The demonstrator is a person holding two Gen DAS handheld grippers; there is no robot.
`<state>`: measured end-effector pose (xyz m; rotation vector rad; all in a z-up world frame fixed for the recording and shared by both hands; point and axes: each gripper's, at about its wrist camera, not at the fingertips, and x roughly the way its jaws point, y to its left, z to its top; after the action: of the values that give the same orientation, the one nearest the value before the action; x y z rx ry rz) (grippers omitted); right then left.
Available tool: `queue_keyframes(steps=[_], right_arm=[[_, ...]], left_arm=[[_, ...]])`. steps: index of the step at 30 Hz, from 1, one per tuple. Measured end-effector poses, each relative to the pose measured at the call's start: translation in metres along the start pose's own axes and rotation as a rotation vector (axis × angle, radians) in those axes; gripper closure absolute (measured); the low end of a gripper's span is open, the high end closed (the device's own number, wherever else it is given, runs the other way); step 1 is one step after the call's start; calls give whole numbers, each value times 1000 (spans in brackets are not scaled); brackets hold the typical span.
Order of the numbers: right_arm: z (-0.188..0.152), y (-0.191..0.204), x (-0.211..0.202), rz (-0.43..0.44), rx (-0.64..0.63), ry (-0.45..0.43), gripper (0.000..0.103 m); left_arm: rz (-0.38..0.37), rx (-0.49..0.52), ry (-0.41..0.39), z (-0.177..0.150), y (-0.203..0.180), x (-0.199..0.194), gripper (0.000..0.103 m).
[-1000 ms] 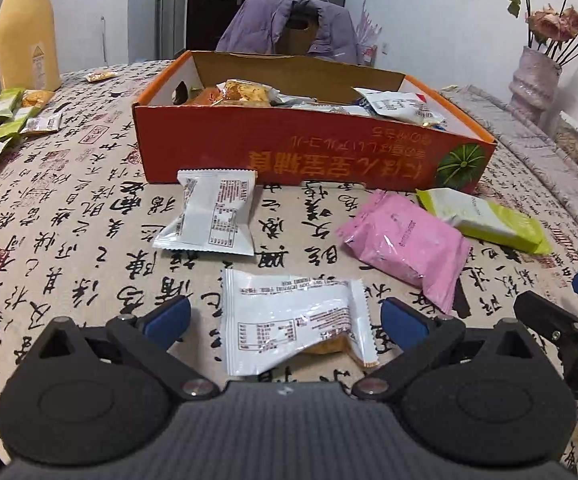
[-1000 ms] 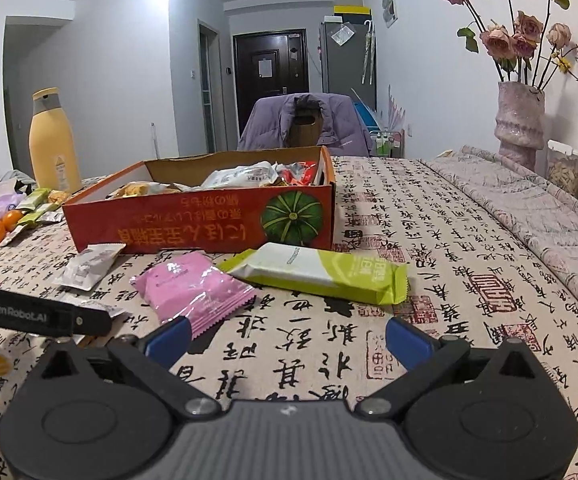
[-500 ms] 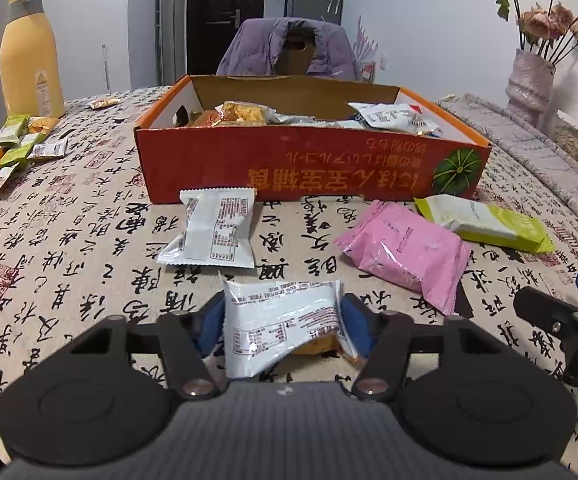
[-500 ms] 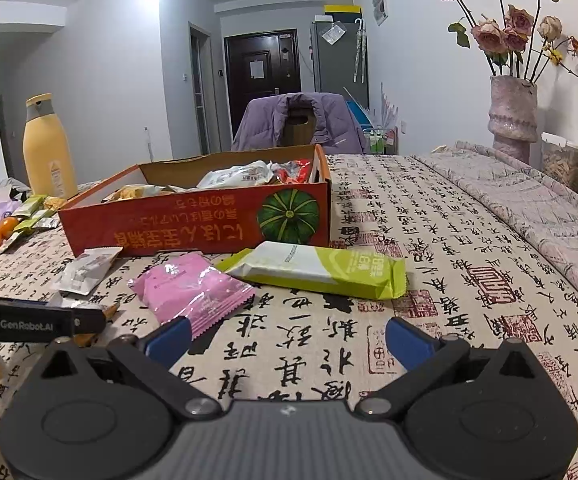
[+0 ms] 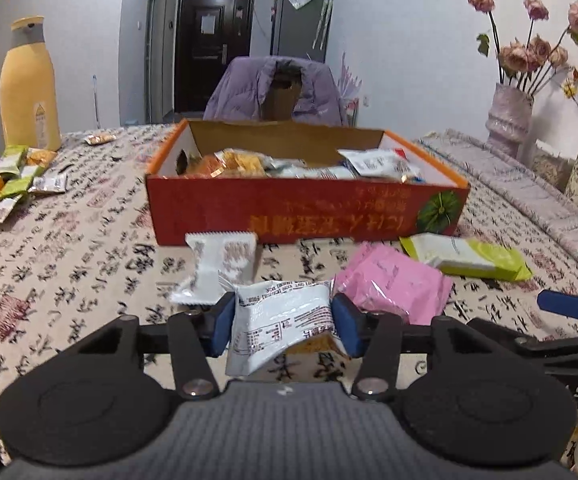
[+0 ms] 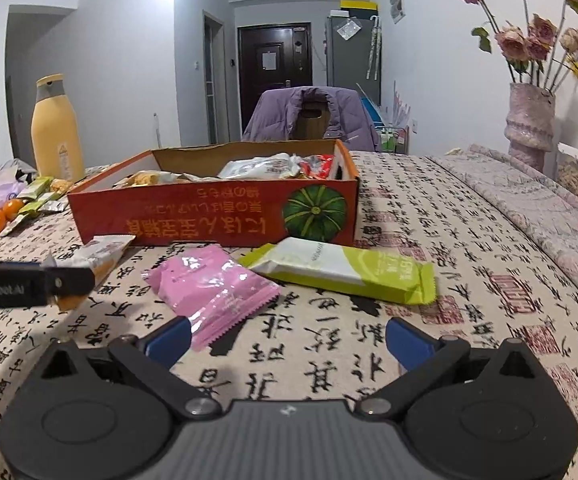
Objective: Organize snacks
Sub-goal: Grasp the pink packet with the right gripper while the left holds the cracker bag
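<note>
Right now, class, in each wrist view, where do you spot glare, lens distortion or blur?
Left wrist view: glare streaks the white snack packet the closing left gripper presses, and the orange box bows with the fisheye. Right wrist view: shiny highlights on the pink packet; dark corners; the vase leans near the edge.

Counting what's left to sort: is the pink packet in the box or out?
Out. The pink packet lies on the tablecloth in front of the box.
</note>
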<state>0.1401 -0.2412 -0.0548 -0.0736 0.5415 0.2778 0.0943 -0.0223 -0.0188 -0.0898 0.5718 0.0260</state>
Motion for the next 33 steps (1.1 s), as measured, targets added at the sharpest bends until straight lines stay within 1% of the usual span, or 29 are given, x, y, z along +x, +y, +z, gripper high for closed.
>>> queue_keyframes(steps=[4, 6, 16, 22, 28, 31, 33], right_arm=[[9, 12, 7, 9, -35, 7, 0], [14, 20, 13, 11, -59, 25, 0], [30, 46, 47, 10, -130, 103, 0], [40, 58, 68, 36, -167, 150, 0], [46, 63, 88, 45, -177, 187, 0], [45, 59, 91, 67, -140, 192, 0], [43, 57, 92, 81, -122, 191, 2]], left_arm=[[-5, -13, -27, 3, 11, -4, 50], [-3, -25, -37, 4, 17, -5, 50], [-21, -68, -32, 1, 42, -2, 50], [-32, -77, -37, 1, 47, -3, 50], [-34, -84, -42, 2, 52, -5, 50], [-36, -85, -42, 2, 53, -5, 50], [-38, -83, -40, 2, 52, -4, 50]])
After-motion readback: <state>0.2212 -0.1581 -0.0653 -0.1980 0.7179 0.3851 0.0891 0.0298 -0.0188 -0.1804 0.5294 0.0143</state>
